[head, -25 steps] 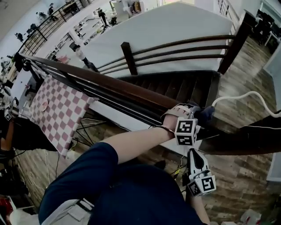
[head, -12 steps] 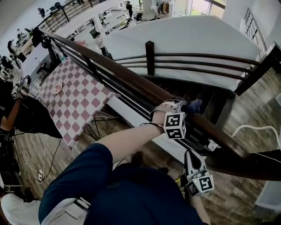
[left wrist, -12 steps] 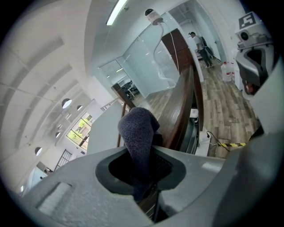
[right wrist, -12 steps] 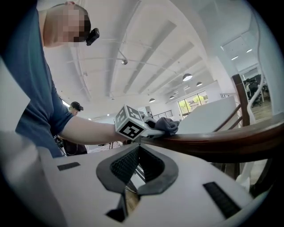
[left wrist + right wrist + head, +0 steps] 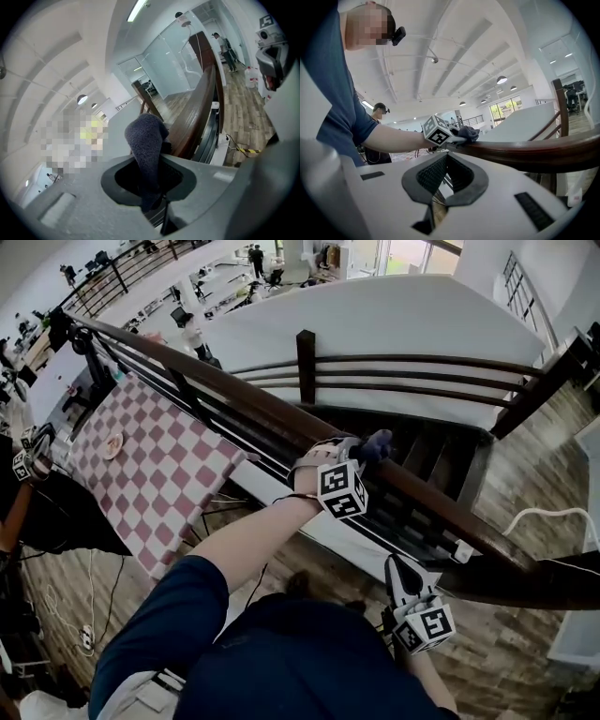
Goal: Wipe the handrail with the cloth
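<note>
We saw a table under a red-and-white checked cover (image 5: 155,474) standing on the level below, with a small plate (image 5: 112,443) lying towards its far left corner. A person in black (image 5: 47,512) stood just beside it at the left edge. Dark stair treads (image 5: 427,451) ran down beside a broad white wall panel (image 5: 394,320). A white cable (image 5: 548,518) curved over the wood-plank floor (image 5: 525,652). Farther off, another person (image 5: 228,47) stood near a pale jug (image 5: 251,77), and round ceiling lamps (image 5: 502,79) glowed overhead.
</note>
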